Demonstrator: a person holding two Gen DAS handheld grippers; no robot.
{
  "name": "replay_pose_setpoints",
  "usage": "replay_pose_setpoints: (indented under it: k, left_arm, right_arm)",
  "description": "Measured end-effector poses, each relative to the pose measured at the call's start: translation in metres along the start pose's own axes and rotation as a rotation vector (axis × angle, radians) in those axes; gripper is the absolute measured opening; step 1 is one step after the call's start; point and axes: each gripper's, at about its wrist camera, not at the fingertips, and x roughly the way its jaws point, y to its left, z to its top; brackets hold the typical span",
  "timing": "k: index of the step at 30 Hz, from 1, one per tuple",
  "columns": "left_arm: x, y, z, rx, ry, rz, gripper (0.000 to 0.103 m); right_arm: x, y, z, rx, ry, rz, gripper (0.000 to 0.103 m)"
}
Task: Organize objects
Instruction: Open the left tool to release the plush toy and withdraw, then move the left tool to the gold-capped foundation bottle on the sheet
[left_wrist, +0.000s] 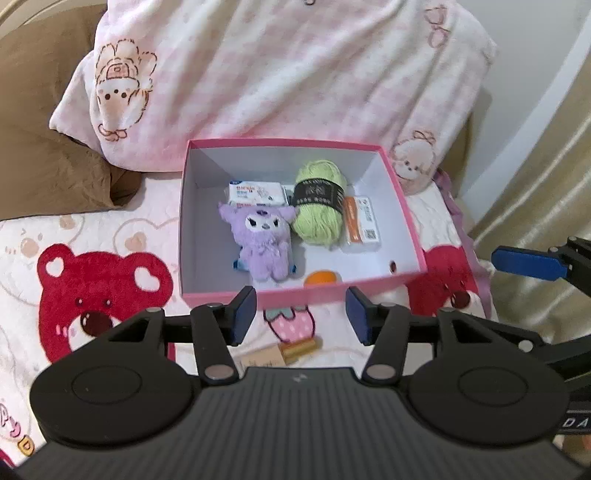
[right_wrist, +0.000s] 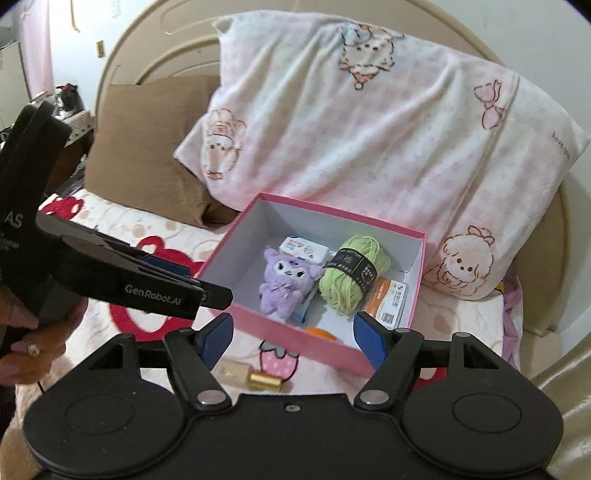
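**Left wrist view: one small bottle lies outside the box, both claws empty**

Left wrist view shows us the pink box (left_wrist: 400, 206) on the bedspread (left_wrist: 110, 236), already holding a purple plush toy (left_wrist: 264, 240), a green yarn ball (left_wrist: 319, 201), a white tissue pack (left_wrist: 255, 192), an orange-and-white carton (left_wrist: 362, 221) and an orange round thing (left_wrist: 320, 277) against the near wall. A small gold-capped bottle (left_wrist: 286, 350) lies on the bedspread just in front of the box, close under our left claw (left_wrist: 301, 314).

We judge the bottle to be the piece left to put away. It is small and round, lying on soft fabric, so it may roll or sink as fingers close, and a shallow pinch could squirt it out. The box's near wall stands just beyond it; a low lift could knock the wall and shift the box. The two claws are also near each other, so reaching together risks a clash.

Our left claw has its fingers well apart, holding and touching nothing. Our right claw (right_wrist: 293, 339) is likewise spread wide and empty, hovering over the box's near corner.
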Motion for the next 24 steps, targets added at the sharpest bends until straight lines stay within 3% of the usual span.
replay_pose_setpoints:
  k: [6, 11, 24]
  left_arm:
    - [-0.021, -0.004, -0.023, 0.034, 0.019, -0.002, 0.055]
    - [-0.018, -0.004, -0.045, 0.069, 0.033, -0.020, 0.058]
    - [0.064, 0.028, -0.074, 0.024, 0.104, -0.072, 0.058]
  right_arm:
    - [-0.023, 0.014, -0.022, -0.029, -0.015, 0.031, 0.078]
    - [-0.015, 0.022, -0.045, -0.020, 0.001, 0.068, 0.078]
    - [0.046, 0.043, -0.080, 0.031, 0.064, 0.121, 0.078]
